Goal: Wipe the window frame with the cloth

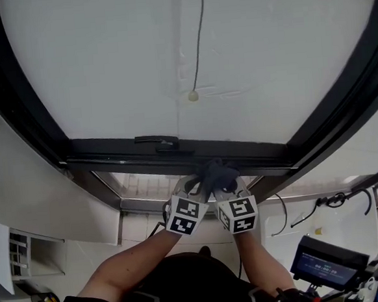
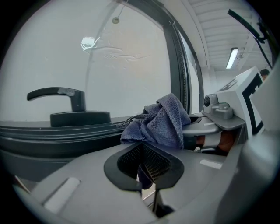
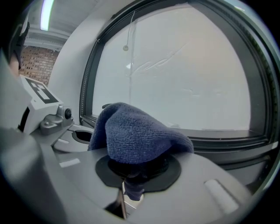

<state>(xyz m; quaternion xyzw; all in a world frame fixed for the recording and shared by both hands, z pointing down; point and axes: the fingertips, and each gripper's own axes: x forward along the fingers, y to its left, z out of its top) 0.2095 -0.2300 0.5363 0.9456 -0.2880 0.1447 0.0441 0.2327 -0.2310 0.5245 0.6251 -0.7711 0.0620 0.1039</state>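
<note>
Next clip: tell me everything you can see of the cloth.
The cloth is dark blue-grey with a looped, towel-like pile and a stitched edge. It is crumpled into a soft mound, not spread flat. Both grippers pinch it: a fold sits between the closed jaws of the left gripper, and it drapes over the right gripper, a tuft hanging through its jaws. In the head view it bunches against the lower rail of the dark window frame.
</note>
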